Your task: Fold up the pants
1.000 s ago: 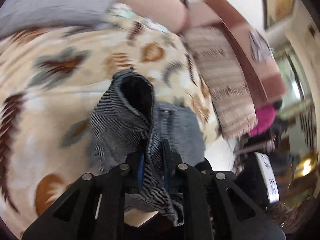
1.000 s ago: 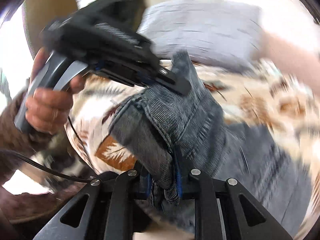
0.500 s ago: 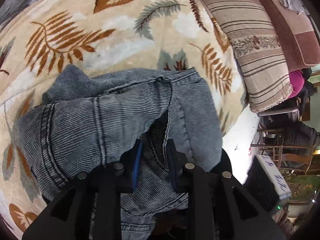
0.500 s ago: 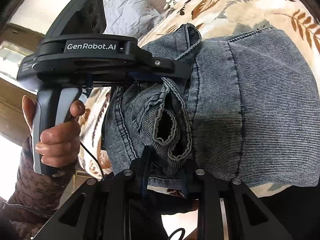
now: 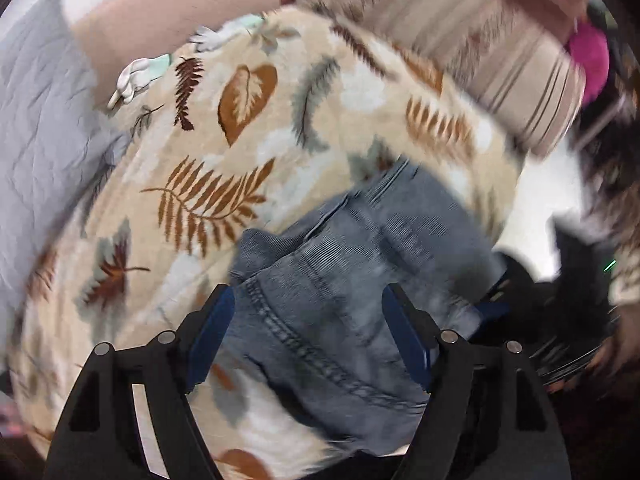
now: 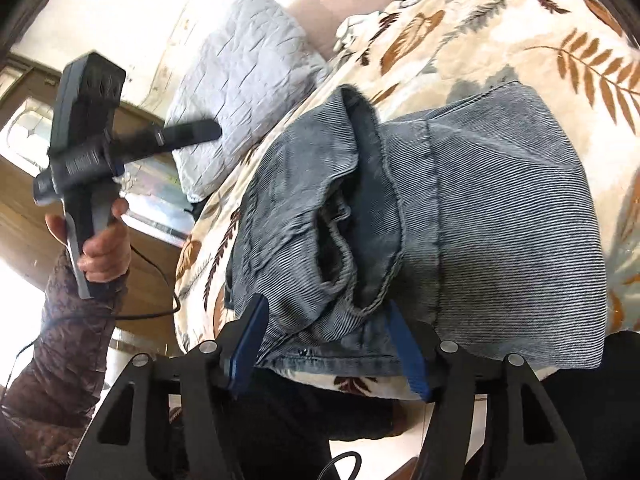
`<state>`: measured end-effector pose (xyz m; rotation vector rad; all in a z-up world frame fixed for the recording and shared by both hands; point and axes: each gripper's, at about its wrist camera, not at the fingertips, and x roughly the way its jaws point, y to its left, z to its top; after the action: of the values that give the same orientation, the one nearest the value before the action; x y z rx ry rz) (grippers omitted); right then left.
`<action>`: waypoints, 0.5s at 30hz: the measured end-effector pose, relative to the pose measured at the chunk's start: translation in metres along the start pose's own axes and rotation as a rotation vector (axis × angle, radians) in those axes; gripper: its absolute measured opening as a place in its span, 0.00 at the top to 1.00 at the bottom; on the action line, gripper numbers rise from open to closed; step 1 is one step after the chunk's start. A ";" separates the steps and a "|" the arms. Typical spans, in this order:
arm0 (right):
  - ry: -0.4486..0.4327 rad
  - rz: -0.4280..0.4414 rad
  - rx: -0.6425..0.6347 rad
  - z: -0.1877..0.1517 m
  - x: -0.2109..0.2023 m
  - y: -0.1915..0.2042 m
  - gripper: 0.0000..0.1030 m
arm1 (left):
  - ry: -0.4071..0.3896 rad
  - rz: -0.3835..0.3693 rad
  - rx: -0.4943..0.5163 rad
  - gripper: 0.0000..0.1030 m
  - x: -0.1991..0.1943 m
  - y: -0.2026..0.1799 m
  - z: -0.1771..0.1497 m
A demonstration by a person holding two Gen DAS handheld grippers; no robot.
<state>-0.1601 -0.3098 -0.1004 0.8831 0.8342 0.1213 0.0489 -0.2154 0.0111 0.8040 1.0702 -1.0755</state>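
Note:
The grey-blue denim pants [image 6: 460,208] lie folded in a bundle on the leaf-patterned blanket [image 6: 500,32] near the bed's front edge. My right gripper [image 6: 324,340] is open, its blue pads on either side of the bundle's near folds, gripping nothing. My left gripper [image 5: 308,332] is open and hovers above the pants [image 5: 360,272]; that view is blurred. The left gripper also shows in the right wrist view [image 6: 176,136], held up in a hand well left of the pants.
A grey quilted pillow [image 6: 240,80] lies at the head of the bed, also in the left wrist view [image 5: 44,128]. A striped folded blanket [image 5: 480,40] and a pink item [image 5: 592,60] sit at the far right. A cable [image 6: 160,300] hangs by the bed edge.
Both grippers have opened and let go of the pants, which now rest on the blanket. The left gripper has lifted up and away to the left.

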 end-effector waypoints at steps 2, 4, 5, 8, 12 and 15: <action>0.011 -0.008 0.015 0.003 0.005 -0.002 0.38 | 0.026 0.003 0.045 0.26 0.013 -0.004 0.003; 0.030 -0.011 0.019 0.002 0.009 -0.002 0.38 | 0.027 -0.004 0.067 0.26 0.021 -0.007 0.008; 0.037 -0.010 0.017 0.004 0.014 0.000 0.38 | 0.026 -0.006 0.070 0.26 0.024 -0.006 0.010; 0.062 0.002 -0.002 0.007 0.025 0.004 0.38 | 0.037 -0.016 0.067 0.26 0.034 -0.002 0.017; 0.083 -0.013 -0.020 0.008 0.036 0.008 0.38 | 0.059 -0.012 0.059 0.26 0.048 0.003 0.018; 0.082 -0.013 -0.005 0.010 0.039 0.006 0.38 | 0.056 -0.026 0.051 0.26 0.051 0.006 0.017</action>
<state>-0.1254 -0.2958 -0.1160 0.8728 0.9152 0.1486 0.0645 -0.2440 -0.0320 0.8678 1.1068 -1.1110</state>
